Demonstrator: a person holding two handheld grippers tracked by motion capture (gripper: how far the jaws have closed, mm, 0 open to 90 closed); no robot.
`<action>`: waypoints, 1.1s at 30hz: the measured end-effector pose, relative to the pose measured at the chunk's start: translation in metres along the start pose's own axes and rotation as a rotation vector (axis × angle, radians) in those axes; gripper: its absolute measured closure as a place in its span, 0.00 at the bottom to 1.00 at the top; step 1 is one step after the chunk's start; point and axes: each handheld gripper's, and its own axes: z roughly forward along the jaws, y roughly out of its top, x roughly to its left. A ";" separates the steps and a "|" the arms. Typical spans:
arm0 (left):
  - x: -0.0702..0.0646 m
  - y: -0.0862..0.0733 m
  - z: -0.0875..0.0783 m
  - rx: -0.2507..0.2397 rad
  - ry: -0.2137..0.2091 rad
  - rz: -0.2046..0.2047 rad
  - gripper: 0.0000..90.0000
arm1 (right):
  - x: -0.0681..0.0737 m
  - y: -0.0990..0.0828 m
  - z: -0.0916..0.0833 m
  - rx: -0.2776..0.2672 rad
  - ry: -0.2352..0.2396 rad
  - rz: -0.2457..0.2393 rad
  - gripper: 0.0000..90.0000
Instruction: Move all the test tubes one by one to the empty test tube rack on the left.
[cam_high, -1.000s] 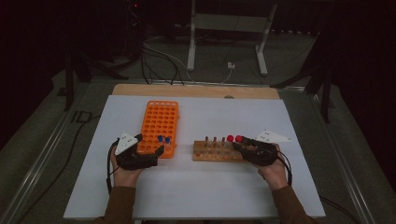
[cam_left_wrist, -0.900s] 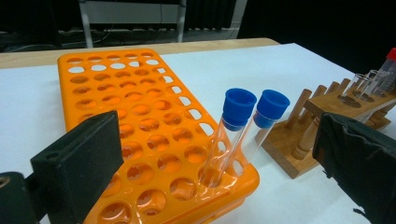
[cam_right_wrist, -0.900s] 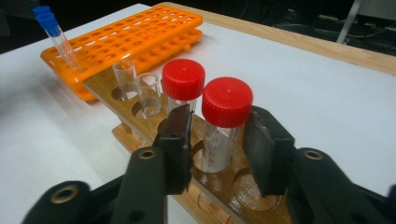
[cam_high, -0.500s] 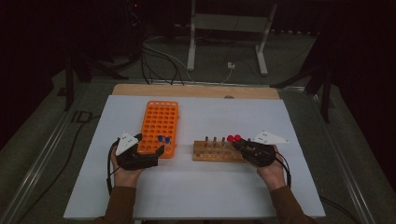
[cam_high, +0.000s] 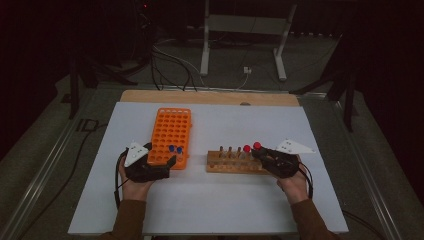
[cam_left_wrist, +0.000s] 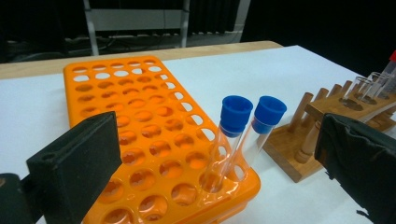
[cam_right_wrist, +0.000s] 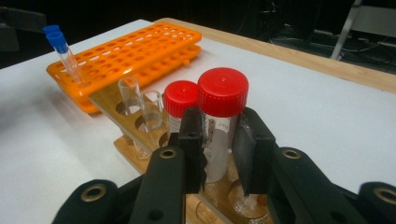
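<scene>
Two red-capped tubes stood at the near end of the wooden rack (cam_right_wrist: 122, 119); the right gripper (cam_right_wrist: 218, 140) had just been closing and now pinched the nearer red-capped tube (cam_right_wrist: 221, 122) below its cap. Left gripper (cam_left_wrist: 224, 154) sat spread beside the orange rack (cam_left_wrist: 140, 130), gripping nothing. Step judged: grasp made. Next move likely calls for a straight lift clear of the wooden rack.

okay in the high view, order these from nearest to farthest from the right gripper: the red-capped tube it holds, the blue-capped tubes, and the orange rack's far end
1. Red-capped tube, between the jaws of the right gripper, at the wooden rack's right end.
2. Blue-capped tubes, left, in the orange rack's near corner.
3. Orange rack's far end, up-left.
</scene>
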 end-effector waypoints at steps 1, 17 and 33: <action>0.000 0.000 0.000 -0.001 0.000 0.002 0.01 | 0.000 0.001 -0.001 -0.004 0.003 0.002 0.82; -0.008 0.006 -0.001 -0.011 -0.022 0.023 0.01 | 0.002 0.022 -0.026 -0.110 0.007 0.006 0.82; -0.024 0.019 -0.011 -0.081 -0.034 0.046 0.03 | 0.021 0.041 -0.041 -0.134 0.079 -0.043 0.82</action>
